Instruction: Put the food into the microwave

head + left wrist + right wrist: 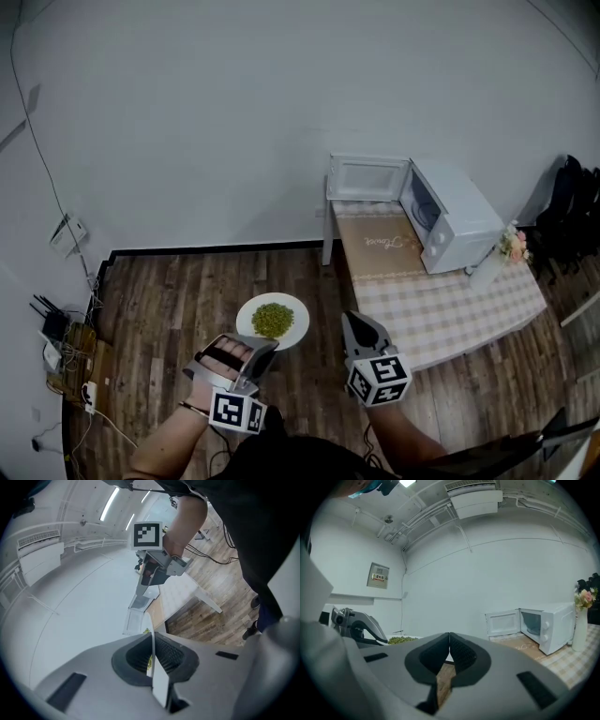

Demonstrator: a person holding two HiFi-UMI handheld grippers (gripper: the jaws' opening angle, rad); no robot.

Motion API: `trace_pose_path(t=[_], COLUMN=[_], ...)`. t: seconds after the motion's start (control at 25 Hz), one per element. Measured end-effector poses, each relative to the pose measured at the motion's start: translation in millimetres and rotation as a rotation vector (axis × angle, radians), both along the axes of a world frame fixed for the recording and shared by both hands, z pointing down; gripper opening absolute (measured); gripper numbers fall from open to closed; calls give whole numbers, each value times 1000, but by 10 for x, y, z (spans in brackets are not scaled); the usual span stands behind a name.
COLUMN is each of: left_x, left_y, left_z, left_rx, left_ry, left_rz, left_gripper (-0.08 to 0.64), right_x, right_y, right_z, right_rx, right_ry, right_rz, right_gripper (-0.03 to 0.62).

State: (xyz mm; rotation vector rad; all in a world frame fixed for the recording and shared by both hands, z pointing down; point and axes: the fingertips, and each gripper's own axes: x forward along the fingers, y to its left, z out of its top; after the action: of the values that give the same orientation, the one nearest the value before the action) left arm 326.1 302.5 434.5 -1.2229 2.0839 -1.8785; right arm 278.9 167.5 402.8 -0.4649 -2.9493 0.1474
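Nearest the head camera are the two tools. The left tool [255,349] is pinching the near rim of a white plate [246,319]; in the left gripper view that rim [152,667] runs edge-on between the pads. The right tool [356,323] hangs just beside it with its jaws pressed together and nothing between them.

The plate holds a loose heap of small green food [273,320], probably peas, piled at its middle. It is carried in the air over the wooden floor [169,300], well apart from the surface [441,309].

The microwave [459,225] stands at the far end of the surface, against the wall. Its door [367,178] is swung fully open and the cavity looks empty.

The main risk is the one-sided hold. With only the rim clamped, the plate could sag or twist in the pads, and any tilt would roll the loose food off onto the floor. A vase [487,267] of flowers stands at the surface's right edge just beside the microwave, and a wide approach could knock it over. The plate's far edge could also catch the open door or the cavity frame on the way in.
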Motion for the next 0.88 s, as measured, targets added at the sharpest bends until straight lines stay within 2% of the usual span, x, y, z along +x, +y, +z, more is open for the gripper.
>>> trace_pose_path(t=[0.44, 0.68, 0.88], left_x=[-673, -966, -1166], left_y=[263, 417, 503], left_z=[23, 109, 120], left_rx=[32, 2, 6], left_ry=[11, 1, -6], left_rz=[52, 115, 129], left_gripper=[20, 20, 20], right_x=[-570, -806, -934], right_y=[213, 413, 474], right_z=[62, 72, 86], right_rx=[28, 42, 45], right_ry=[21, 22, 32], right_rz=[67, 87, 109], right_gripper=[9, 9, 9])
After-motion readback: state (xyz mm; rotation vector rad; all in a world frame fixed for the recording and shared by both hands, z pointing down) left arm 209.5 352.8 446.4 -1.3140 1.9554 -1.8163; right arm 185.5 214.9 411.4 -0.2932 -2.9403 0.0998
